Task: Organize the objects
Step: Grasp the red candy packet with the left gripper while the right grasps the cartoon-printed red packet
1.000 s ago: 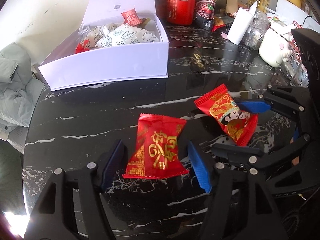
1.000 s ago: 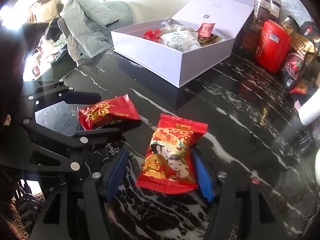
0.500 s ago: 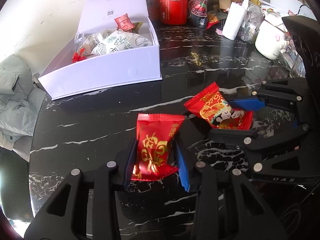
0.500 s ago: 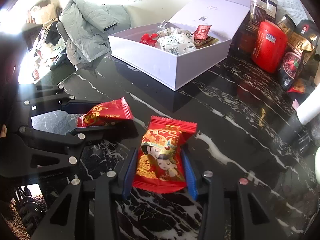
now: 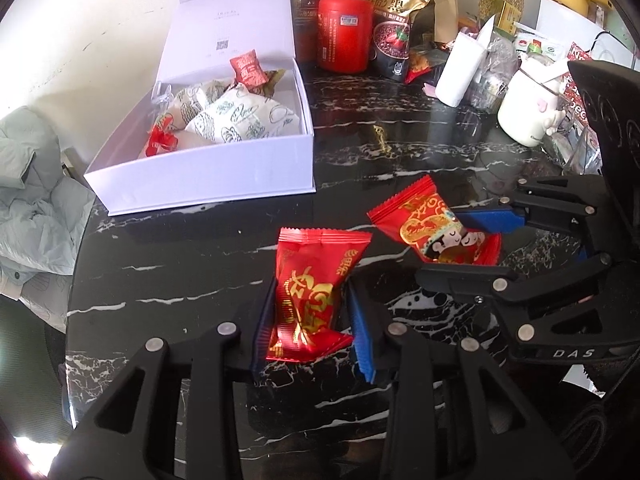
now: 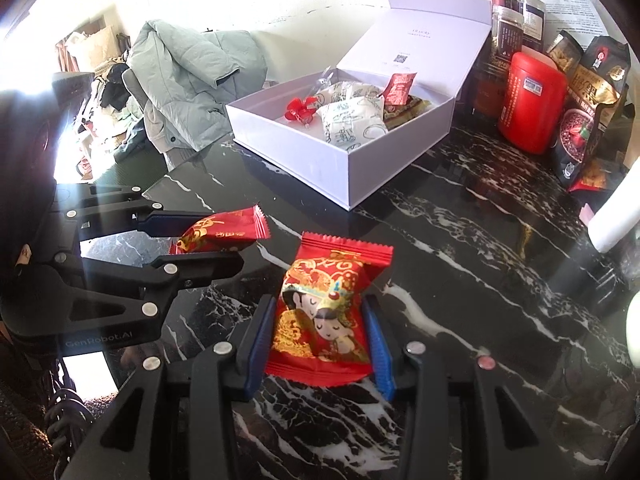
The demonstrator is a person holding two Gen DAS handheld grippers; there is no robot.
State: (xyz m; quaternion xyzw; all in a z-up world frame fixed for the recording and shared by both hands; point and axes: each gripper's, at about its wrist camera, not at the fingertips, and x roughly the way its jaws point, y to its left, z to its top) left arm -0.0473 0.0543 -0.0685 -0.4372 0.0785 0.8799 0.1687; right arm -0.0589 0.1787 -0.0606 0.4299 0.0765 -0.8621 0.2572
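Black marble table (image 5: 168,280), cluttered along its far edge. Nearest me, both grippers already pinch a packet each. My left gripper (image 5: 310,316) clamps the gold-lettered red packet (image 5: 308,292) across its short sides, long axis running out past the fingertips; right gripper (image 6: 320,332) squeezes the cartoon-couple packet (image 6: 324,312) the same way. Both packets are glossy, puffy, crimped at the ends. Open white box (image 5: 208,176) lies ahead, toward the table's far left edge, nearer my left hand; it's part-filled with wrapped snacks.

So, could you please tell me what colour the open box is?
The open box is white, clearest in the right wrist view.
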